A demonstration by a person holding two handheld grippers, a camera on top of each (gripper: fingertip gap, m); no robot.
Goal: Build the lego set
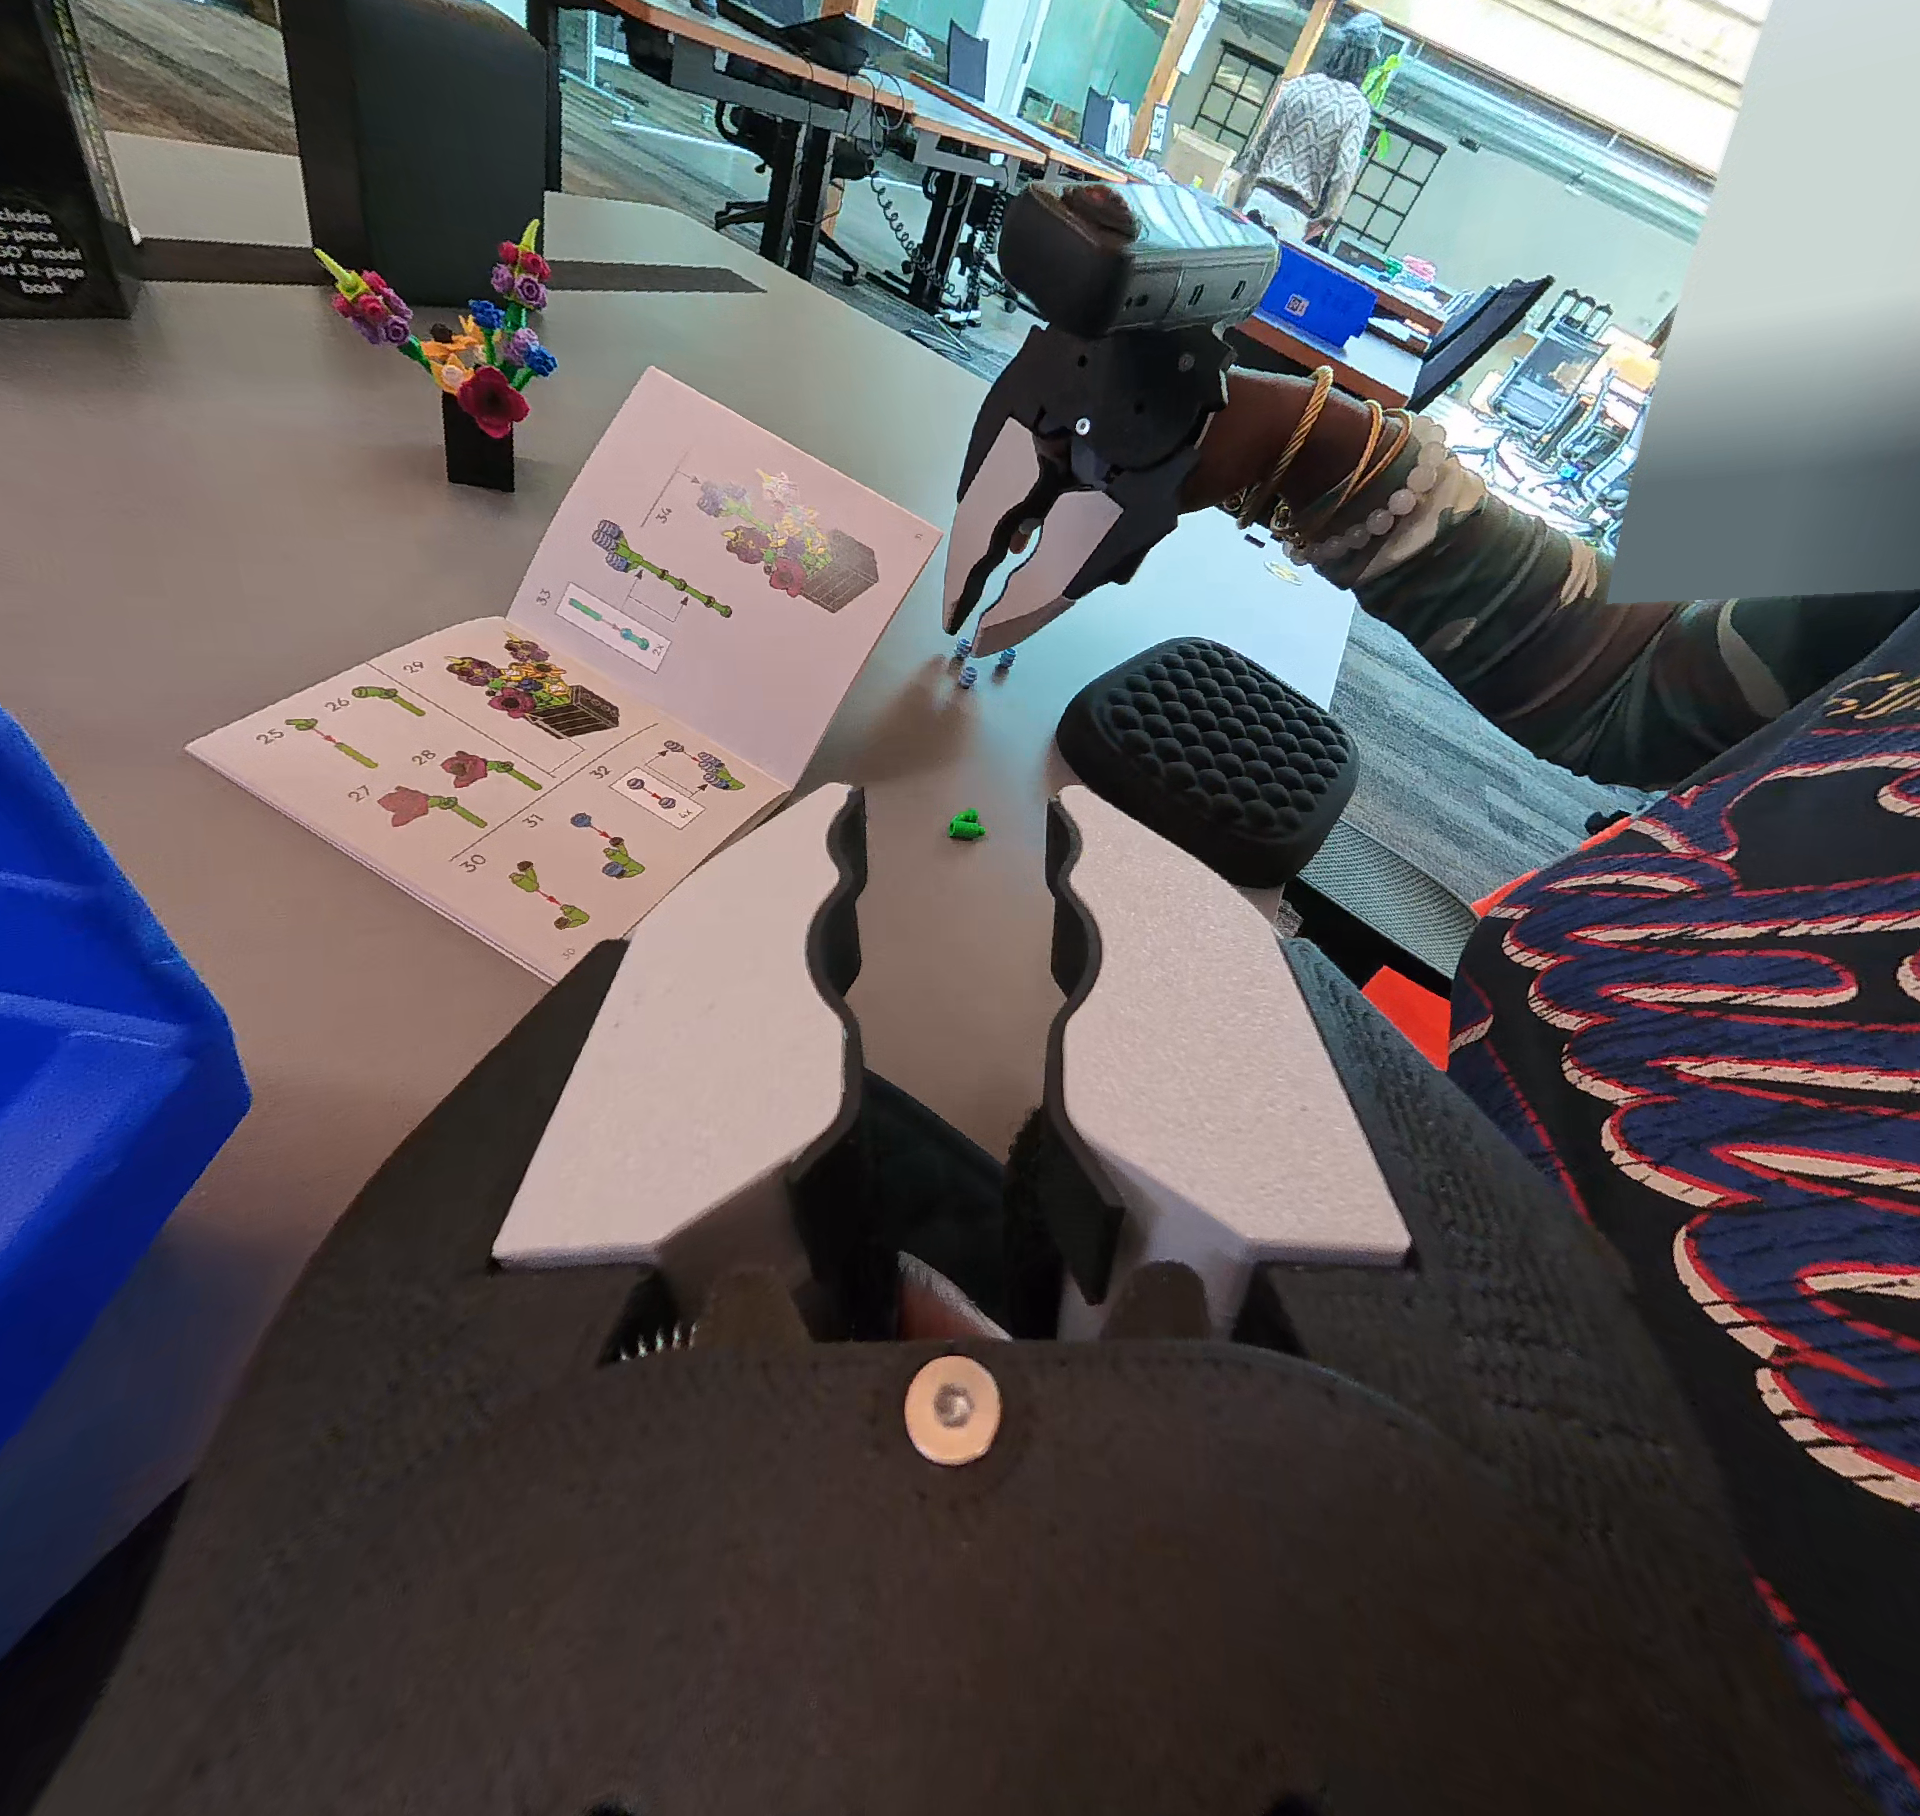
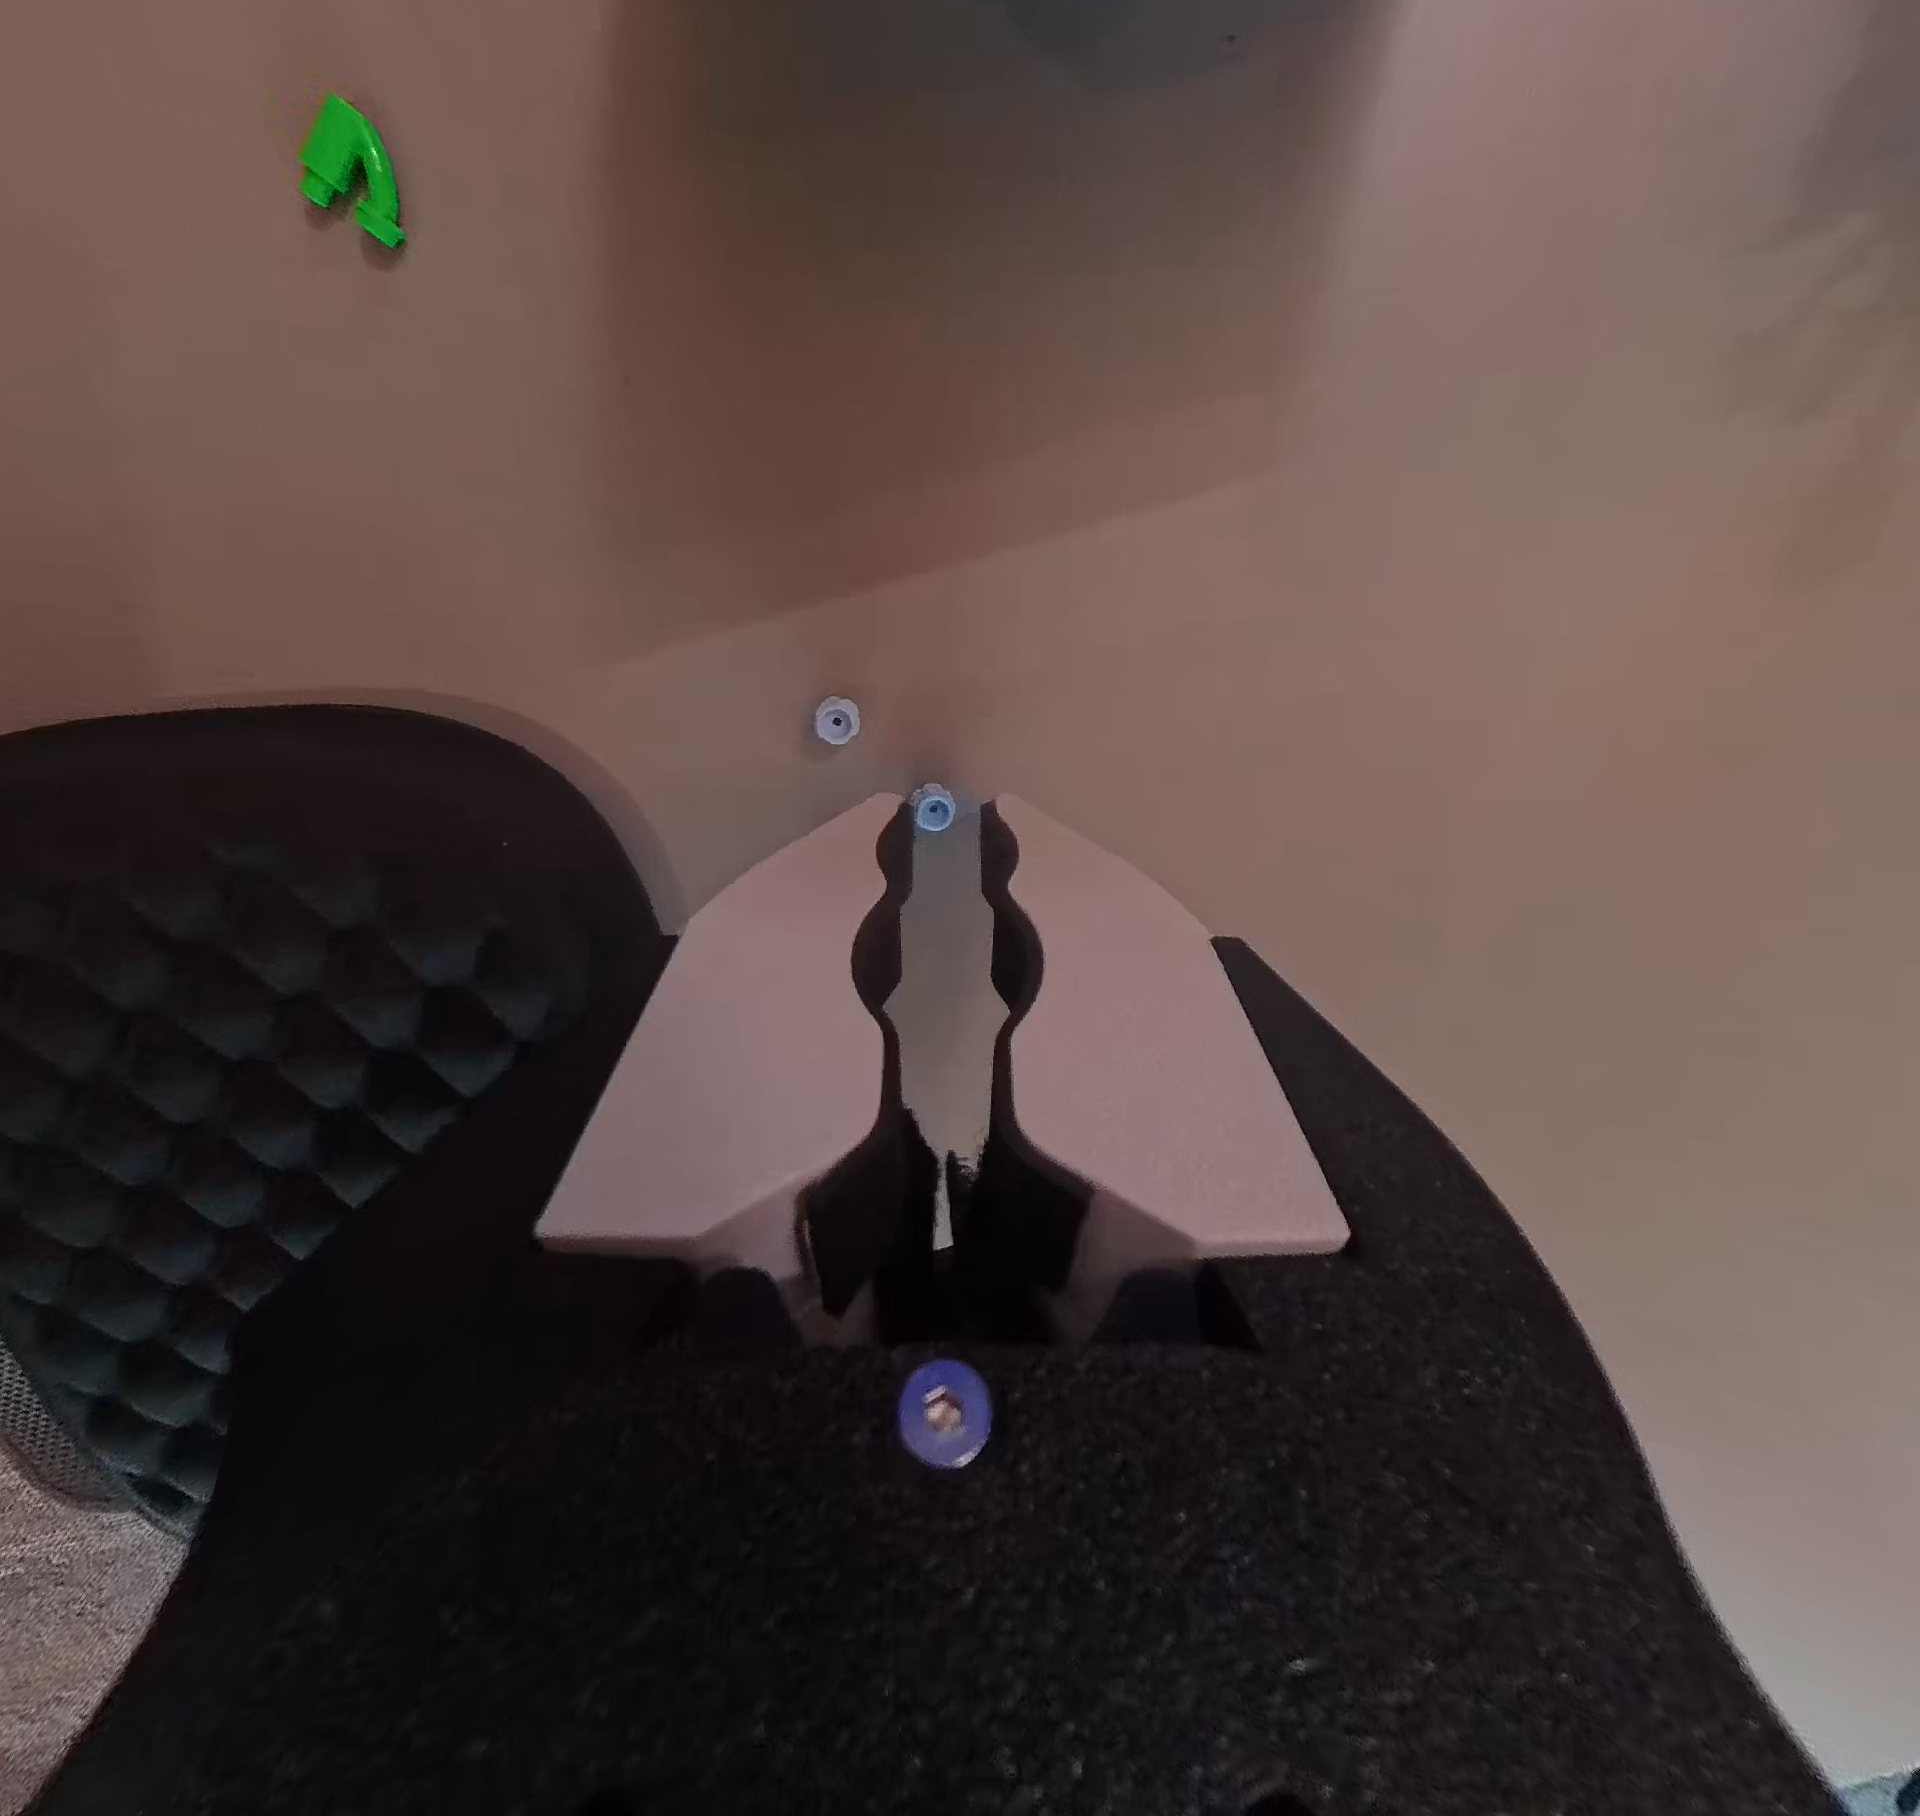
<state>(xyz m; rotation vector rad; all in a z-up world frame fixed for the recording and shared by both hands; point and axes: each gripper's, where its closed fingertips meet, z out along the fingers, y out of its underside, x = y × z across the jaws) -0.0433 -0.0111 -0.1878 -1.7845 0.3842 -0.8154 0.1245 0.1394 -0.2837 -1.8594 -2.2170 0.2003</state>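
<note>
a: where are the right tongs [image 2: 940,802]?

b: tipped down at the grey counter [image 2: 1351,623], just past the open instruction booklet [image 1: 582,686] on its right-hand side. the jaws are parted by a narrow gap, and a small blue stud [image 2: 935,810] sits right at the mouth of that gap. i can't tell whether the tips touch it; nothing is clamped.

a: any other pieces near the booklet?

b: a paler blue stud [image 2: 836,723] lies just beside the first one. the left wrist view shows a little cluster of these blue studs [image 1: 977,665] off the booklet's right edge. a green leaf piece [image 1: 965,824] lies apart from them, off the booklet's near right corner.

a: and the left tongs [image 1: 954,810]?

b: wide open and empty, held above the counter on the near side of the booklet, with the green piece showing between the tips, farther off.

a: the built part?

b: the flower bouquet [image 1: 457,332] stands upright in its black base, beyond the booklet's far left. a blue bin [image 1: 94,1070] sits left of the booklet, and a black textured pad [image 1: 1216,758] to its right, by the counter edge.
</note>
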